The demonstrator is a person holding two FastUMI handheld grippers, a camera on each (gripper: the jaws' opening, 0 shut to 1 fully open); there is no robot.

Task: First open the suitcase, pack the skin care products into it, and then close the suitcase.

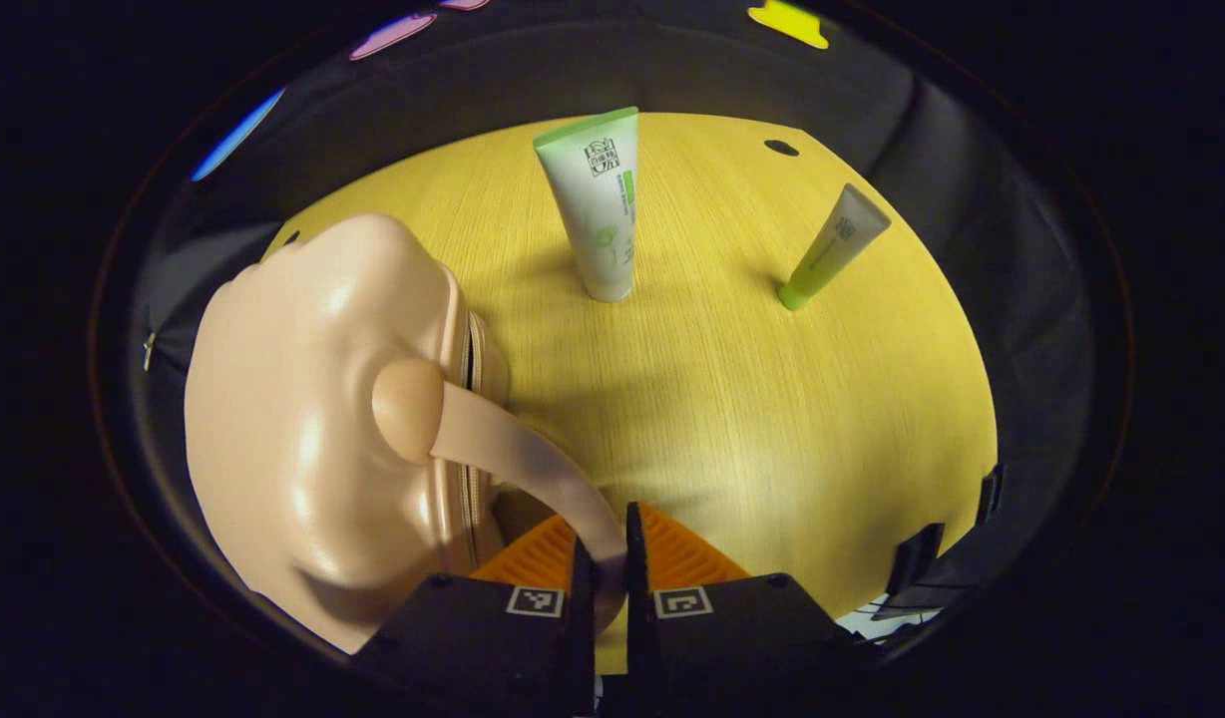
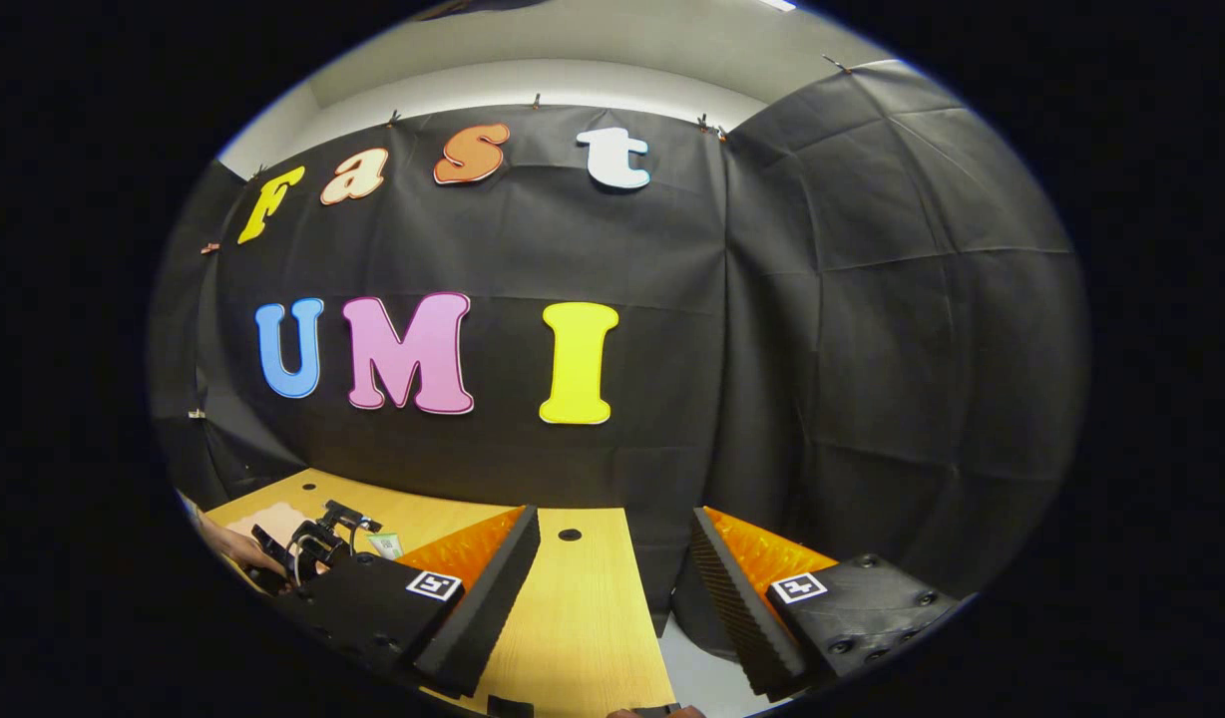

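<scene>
At 6 o'clock in the left gripper view, our left gripper is clenched on the suitcase handle, both fingers pressing that pink strap btwn them. The suitcase itself, a glossy pink shell, sits at 8–9 o'clock on the counter, zip seam facing us and, as far as we can tell, not yet parted. Farther off, at 12 o'clock, the white-and-green tube stands on its cap; at 1–2 o'clock the slim grey-green tube stands tilted, well apart from the case.

In the right gripper view, our right gripper hangs released, jaws spread wide w/ nothing btwn them, above the counter edge. At 8 o'clock there, the other gripper and a hand show beside the case.

We judge we're in step 1: positioning or steadying the case by its handle before opening. Next move prob. calls for the free right gripper to find the zip pull while the left holds the case firm.
</scene>
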